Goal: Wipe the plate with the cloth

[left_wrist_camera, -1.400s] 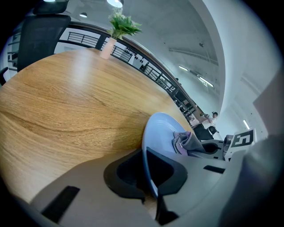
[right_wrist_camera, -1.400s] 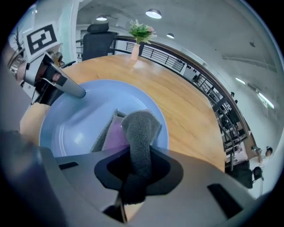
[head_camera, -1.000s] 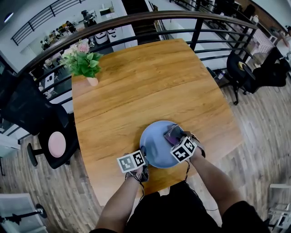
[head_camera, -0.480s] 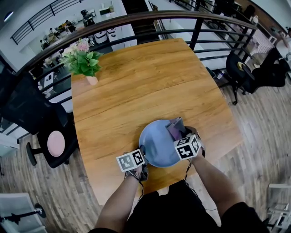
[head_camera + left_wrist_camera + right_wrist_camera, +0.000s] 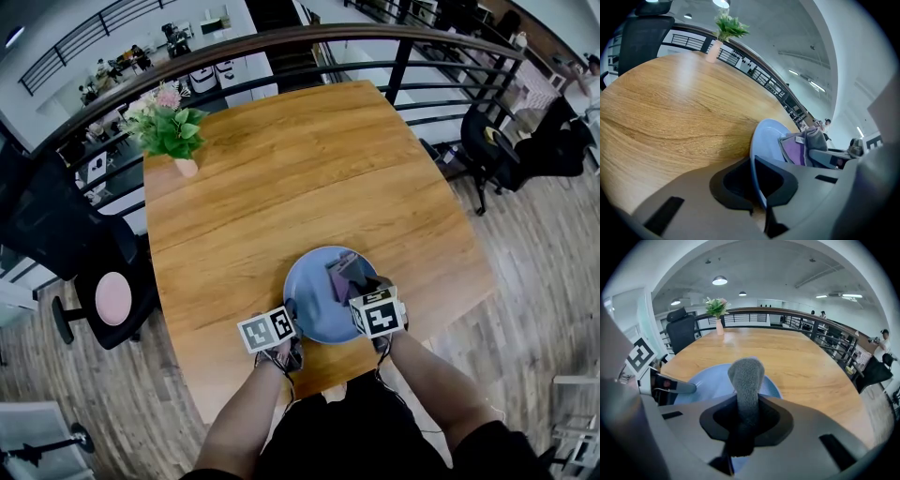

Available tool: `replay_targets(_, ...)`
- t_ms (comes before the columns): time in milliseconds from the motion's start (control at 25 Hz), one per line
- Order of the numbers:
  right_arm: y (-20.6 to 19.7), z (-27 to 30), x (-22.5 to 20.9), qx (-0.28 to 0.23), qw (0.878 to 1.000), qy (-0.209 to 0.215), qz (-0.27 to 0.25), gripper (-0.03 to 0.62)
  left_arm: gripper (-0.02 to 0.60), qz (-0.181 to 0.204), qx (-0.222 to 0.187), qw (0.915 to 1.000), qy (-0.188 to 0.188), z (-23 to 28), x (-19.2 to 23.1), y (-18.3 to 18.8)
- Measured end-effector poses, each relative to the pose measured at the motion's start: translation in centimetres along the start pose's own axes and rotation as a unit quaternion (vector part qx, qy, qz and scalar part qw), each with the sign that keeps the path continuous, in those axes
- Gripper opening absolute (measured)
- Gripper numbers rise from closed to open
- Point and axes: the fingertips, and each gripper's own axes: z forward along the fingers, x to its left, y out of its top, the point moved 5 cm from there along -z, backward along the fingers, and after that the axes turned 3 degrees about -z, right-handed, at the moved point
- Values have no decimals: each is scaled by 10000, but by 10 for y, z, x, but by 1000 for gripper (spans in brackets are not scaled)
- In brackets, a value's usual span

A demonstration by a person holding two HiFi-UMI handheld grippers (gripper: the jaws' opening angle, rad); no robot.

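Gripping plate [image 5: 765, 140] by rim, left claw [image 5: 757, 194] is closed; right claw [image 5: 739, 430] clamps cloth [image 5: 746, 376].

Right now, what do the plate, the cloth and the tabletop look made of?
The round pale blue plate looks like glazed ceramic or melamine: smooth, even colour, thin rim. The grey and purple cloth looks like microfibre or terry: fuzzy nap, limp folds. The brown table looks like varnished wood or veneer: visible grain, soft sheen.

The plate [image 5: 309, 298] sits at the tabletop's [image 5: 281, 178] lower edge, the cloth [image 5: 348, 274] on its right half; the potted plant [image 5: 171, 131] stands upper left.
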Motion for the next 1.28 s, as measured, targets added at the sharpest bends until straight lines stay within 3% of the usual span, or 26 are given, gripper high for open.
replay_targets(400,-16,0,79,237,9941,1019,275,74,32,-1,0,10000,4,0,-2,0)
replay_targets(720,-38,-1,103,594,9872,1480,73,74,32,0,-8,10000,27,-2,-2,-1)
replay_targets(920,-52,-5,101,786,9848,1503,-367,74,31,-11,-25,10000,23,-2,-2,-1)
replay_targets(1280,-64,-18,79,1022,9790,1159,-1328,74,32,-3,-31,10000,22,-3,-3,-1)
